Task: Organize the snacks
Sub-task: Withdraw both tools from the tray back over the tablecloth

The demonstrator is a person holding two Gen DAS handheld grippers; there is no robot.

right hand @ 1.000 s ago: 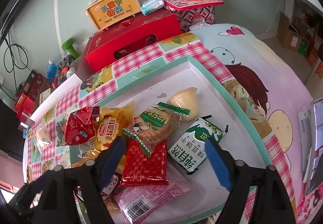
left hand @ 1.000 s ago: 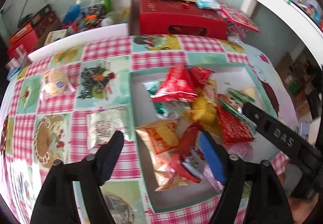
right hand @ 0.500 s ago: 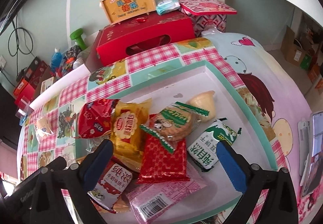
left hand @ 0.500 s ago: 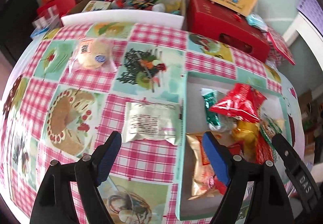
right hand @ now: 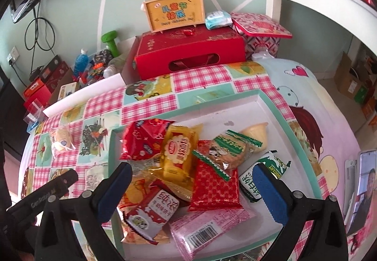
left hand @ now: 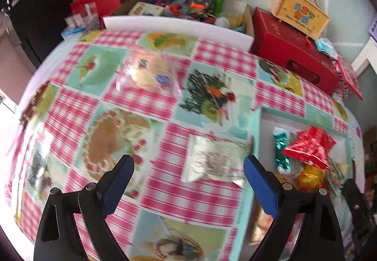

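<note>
— Left hand-held gripper point(left hand: 188, 170)?
— Wide open, blue pads empty, poised over the pink-checked picture-print cloth on the counter point(left hand: 165, 192). Pale silver foil snack packet point(left hand: 215, 159) flat on the cloth between the fingers, nearer the right-hand pad, touching neither. Picture blurred.
— Anything else loose on the cloth?
— Round pale bun in a clear plastic wrapper point(left hand: 150, 72), well apart from the foil packet, toward the far side. Same bun point(right hand: 61, 137) small at the left edge of the right wrist view.
— Right hand-held gripper point(right hand: 192, 175)?
— Open too, gripping nothing, above the shallow white tray with a mint-green rim point(right hand: 273, 105).
— Contents of the tray?
— Heap of snacks at its left half: puffy red bag point(right hand: 142, 141) at the back, yellow biscuit packet point(right hand: 180, 152) beside it and overlapping it, green-and-brown biscuit pack with a cow print point(right hand: 229, 150) lying across a flat red patterned packet point(right hand: 215, 186). Pale yellow jelly cup point(right hand: 256, 135) tipped on its side behind the cow pack. White-and-green biscuit pack point(right hand: 261, 177) just by the right-hand pad. Red-and-white milk-tablet pack point(right hand: 154, 211) and pink barcode-marked wrapper point(right hand: 209, 228) nearest the camera.
— Beyond the counter?
— Long red gift box point(right hand: 190, 51) with a yellow carry-handle box point(right hand: 174, 10) on top, green dumbbell point(right hand: 110, 42) to its left.
</note>
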